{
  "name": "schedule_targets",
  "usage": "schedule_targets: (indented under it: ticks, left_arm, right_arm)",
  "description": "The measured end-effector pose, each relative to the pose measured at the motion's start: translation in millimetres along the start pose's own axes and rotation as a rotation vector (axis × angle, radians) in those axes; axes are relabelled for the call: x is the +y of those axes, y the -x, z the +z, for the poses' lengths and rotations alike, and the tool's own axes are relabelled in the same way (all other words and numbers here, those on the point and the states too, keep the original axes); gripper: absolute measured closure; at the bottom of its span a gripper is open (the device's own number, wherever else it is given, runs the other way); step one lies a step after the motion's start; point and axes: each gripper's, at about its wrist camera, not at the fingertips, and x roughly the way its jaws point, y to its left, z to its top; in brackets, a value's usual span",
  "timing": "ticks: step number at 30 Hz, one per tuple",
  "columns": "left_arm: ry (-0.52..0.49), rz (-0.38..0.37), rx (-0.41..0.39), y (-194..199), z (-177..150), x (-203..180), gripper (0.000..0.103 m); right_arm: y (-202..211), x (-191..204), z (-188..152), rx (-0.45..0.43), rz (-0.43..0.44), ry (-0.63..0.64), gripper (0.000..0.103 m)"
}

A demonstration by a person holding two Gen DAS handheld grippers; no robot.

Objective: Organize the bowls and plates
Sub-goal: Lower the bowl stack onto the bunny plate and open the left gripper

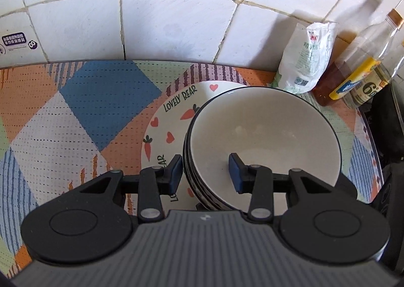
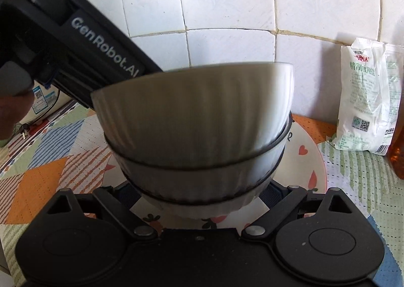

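Straddling the rim of the stacked bowls (image 1: 262, 135) without pressing, the left gripper (image 1: 205, 171) stands narrowly apart; right gripper (image 2: 199, 196) unclear; glazed, fragile, slippery.

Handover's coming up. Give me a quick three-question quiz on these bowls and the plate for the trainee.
1. How many bowls are in the stack?
2. What is drawn on the plate under them? A: stars. B: carrots and hearts. C: fish.
3. True or false: the left gripper has one finger inside the top bowl and the other outside it.

Key: 1: three. 2: B. 3: true.
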Motion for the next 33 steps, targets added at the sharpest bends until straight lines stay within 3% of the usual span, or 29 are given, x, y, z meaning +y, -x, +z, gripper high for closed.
schedule_targets:
  ticks: [10,16,24,33]
  left_arm:
    - [0.079,0.008,0.016,7,-4,1,0.066]
    - [0.067,0.02,-0.045,35,-6,-6,0.065]
    - [-0.021,0.056,-0.091,86,-21,-22,0.062]
    - [-0.086,0.096,-0.127,146,-54,-34,0.058]
  right_arm:
    - [12,14,7,0.071,-0.054,0.031,0.007]
    - [44,12,7,0.058,-0.067,-0.052,0.007]
    - [89,9,6,0.022,-0.11,-0.103,0.007]
    - [141,32,6,0.001,-0.181,-0.112,0.007]
